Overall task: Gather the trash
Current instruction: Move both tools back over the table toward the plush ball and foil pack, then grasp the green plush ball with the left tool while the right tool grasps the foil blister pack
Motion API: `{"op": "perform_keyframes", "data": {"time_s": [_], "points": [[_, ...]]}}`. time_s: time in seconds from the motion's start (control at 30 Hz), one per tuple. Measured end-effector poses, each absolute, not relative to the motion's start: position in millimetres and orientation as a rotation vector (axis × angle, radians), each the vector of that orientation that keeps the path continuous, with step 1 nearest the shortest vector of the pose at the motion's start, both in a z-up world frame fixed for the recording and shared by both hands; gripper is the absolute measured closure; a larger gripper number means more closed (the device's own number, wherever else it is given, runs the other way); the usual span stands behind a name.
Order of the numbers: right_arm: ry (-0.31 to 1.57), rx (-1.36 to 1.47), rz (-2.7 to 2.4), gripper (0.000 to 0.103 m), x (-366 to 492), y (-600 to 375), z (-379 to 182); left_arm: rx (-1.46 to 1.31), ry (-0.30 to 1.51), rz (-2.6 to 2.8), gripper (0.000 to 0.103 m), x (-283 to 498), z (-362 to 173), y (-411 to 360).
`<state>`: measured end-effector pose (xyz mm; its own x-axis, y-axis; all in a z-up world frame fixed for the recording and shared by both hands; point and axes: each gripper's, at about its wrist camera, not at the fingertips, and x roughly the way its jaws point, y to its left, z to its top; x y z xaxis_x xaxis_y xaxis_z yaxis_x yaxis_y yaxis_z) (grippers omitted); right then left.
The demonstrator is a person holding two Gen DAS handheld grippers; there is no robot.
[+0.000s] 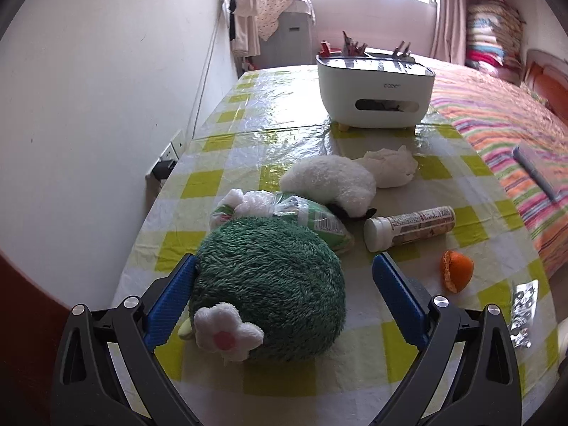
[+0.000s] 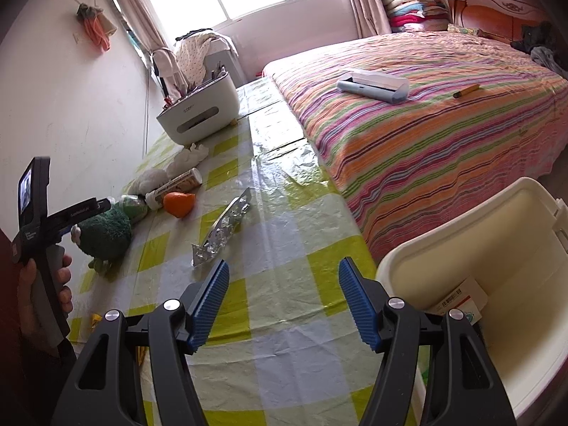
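On the checked table lie an orange peel, a crumpled tissue, a white bottle on its side, a green plastic bag and a silver blister pack. My left gripper is open, its fingers either side of a green plush toy. My right gripper is open and empty above the table, just short of the blister pack. A cream bin stands to its right.
A white plush toy lies behind the green one. A white organiser box stands at the table's far end. A striped bed runs along the right side, a wall along the left.
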<state>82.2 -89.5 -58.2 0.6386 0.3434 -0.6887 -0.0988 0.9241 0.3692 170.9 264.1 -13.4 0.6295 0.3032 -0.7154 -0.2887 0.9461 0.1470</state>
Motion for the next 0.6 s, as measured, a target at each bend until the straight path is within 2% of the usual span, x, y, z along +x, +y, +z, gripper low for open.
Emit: {"op": "perform_keyframes", "data": {"time_s": [0.17, 0.33, 0.47, 0.5, 0.53, 0.6], "points": [[0.858, 0.293, 0.276, 0.040, 85.6, -74.8, -61.3, 0.129, 0.859, 0.403, 0.007, 180.0, -23.4, 268.1], [0.874, 0.283, 0.273, 0.040, 89.0, -67.7, -65.6, -0.129, 0.951, 0.323, 0.007, 181.4, -29.4, 303.7], [0.872, 0.270, 0.273, 0.040, 90.2, -63.1, -66.6, -0.215, 0.895, 0.291, 0.008, 175.6, -24.5, 315.3], [0.873, 0.269, 0.273, 0.040, 90.9, -62.3, -67.3, -0.230, 0.901, 0.265, 0.011, 176.6, -26.3, 316.1], [0.876, 0.269, 0.275, 0.040, 91.5, -60.9, -67.9, -0.234, 0.910, 0.255, 0.020, 177.1, -27.9, 316.2], [0.881, 0.265, 0.284, 0.040, 93.0, -57.2, -68.3, -0.200, 0.900, 0.268, 0.022, 177.5, -29.5, 311.6]]}}
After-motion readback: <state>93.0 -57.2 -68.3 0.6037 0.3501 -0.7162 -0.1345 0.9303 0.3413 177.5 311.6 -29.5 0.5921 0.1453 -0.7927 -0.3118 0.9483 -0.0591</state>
